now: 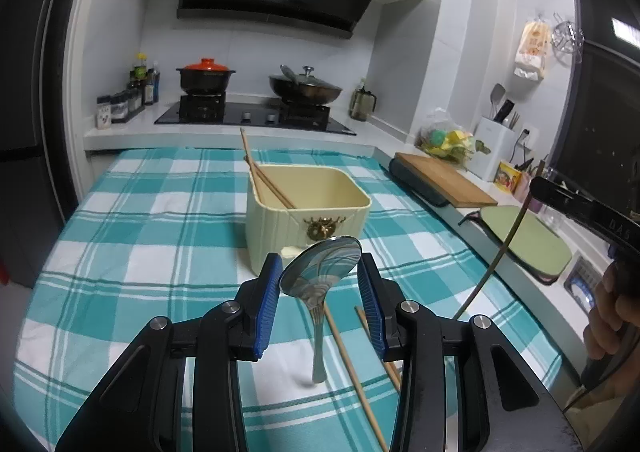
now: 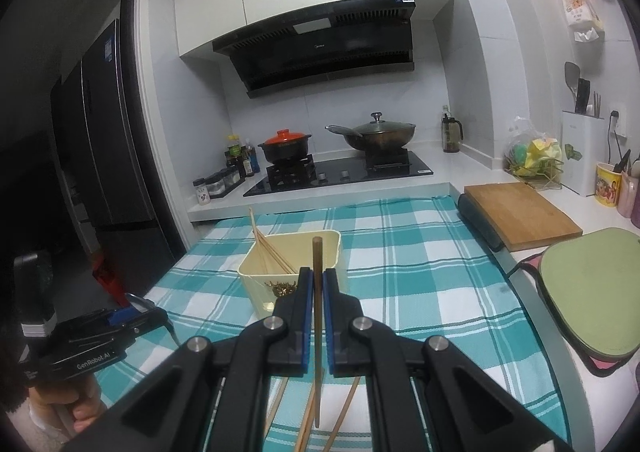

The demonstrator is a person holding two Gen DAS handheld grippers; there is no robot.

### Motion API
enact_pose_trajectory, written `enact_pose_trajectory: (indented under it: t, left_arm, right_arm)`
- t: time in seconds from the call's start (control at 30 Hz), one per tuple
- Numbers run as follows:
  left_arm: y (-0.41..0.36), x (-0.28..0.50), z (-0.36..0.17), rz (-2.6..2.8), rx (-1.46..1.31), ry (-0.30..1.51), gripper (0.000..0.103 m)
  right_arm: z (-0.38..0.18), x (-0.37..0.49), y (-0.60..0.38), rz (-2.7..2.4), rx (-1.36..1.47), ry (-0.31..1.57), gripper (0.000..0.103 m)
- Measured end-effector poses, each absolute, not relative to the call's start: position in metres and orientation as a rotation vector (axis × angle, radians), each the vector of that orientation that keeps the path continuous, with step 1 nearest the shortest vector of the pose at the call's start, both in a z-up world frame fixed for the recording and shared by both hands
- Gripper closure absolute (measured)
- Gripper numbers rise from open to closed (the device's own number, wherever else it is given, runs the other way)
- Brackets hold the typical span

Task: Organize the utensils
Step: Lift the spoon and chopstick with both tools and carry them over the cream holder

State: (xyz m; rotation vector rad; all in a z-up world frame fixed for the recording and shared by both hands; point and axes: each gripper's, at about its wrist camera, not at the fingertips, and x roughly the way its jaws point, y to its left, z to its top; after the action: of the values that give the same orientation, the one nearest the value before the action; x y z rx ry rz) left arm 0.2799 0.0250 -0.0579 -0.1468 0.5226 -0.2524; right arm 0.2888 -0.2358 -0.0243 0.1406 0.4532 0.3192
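Both grippers are carrying utensils toward the cream box (image 1: 308, 204): left gripper (image 1: 320, 292) fingers half-open around a spoon (image 1: 322, 272), right gripper (image 2: 315, 308) fingers closed on a chopstick (image 2: 317, 292). Next comes lowering each into the box.

Cloth (image 1: 132, 220) left of holder (image 1: 304, 212) open; chopsticks (image 1: 262, 176) lean inside.

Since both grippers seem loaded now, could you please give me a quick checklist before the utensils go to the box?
1. Left gripper holds the spoon by its bowl: ok.
2. Right gripper shut on a chopstick: ok.
3. Cream box upright with its mouth open: ok.
4. Room left in the box beside the chopsticks already in it: ok.
5. Spoon grip firm enough: cannot tell.
6. All loose chopsticks collected from the checked cloth: not ok.
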Motion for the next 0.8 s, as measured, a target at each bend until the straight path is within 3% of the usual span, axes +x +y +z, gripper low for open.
enact_pose_trajectory:
  t: [0.37, 0.8]
  left_arm:
    - [0.034, 0.291, -0.033, -0.264, -0.157, 0.512, 0.064]
    - [0.054, 0.372, 0.058, -0.272, -0.144, 0.475, 0.064]
  right_arm:
    - [0.003, 0.307, -0.226, 0.353, 0.119, 0.419, 0.098]
    - [0.089, 0.39, -0.21, 0.421, 0.125, 0.321, 0.098]
